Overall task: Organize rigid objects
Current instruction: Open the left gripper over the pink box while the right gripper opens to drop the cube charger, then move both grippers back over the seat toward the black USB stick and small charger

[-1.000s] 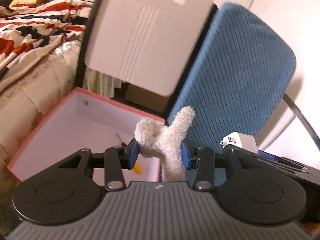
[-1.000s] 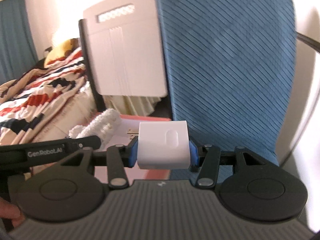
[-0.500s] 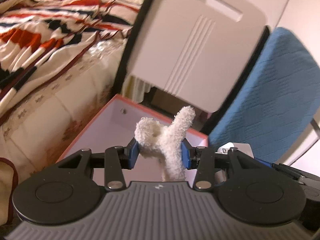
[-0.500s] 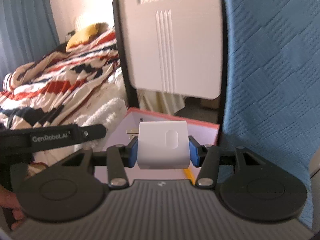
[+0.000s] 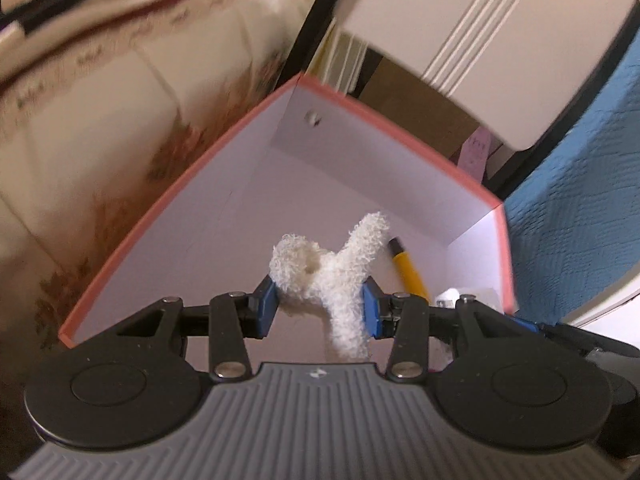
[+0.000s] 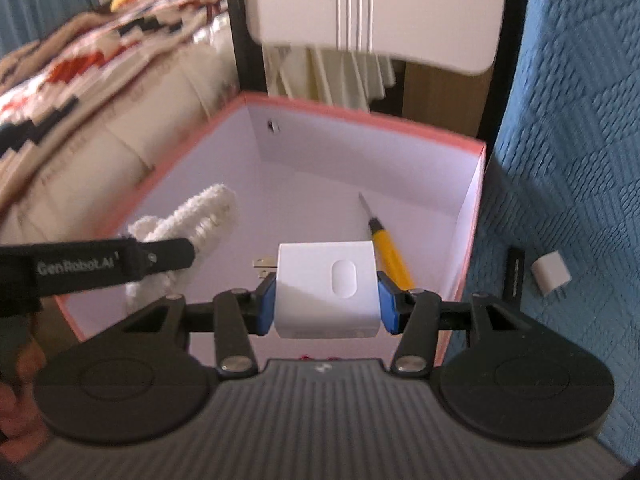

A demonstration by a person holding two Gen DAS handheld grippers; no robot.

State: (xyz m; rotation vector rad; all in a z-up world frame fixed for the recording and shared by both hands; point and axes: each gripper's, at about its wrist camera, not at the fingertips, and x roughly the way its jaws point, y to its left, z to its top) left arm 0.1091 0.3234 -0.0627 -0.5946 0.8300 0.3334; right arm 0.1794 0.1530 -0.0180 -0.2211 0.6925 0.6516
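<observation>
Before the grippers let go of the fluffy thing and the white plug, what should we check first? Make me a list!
1. Left gripper holds the fluffy white toy firmly between both pads: ok.
2. Right gripper holds the white charger squarely: ok.
3. Both items are over the open pink box: ok.
4. Room on the box floor: the only thing seen lying in it is a yellow knife near the right wall, but the charger hides part of the floor: cannot tell.
5. The two grippers are apart, not bumping: ok.
6. Anything left outside: a small white plug and a black piece lie on the blue cover: not ok.
</observation>
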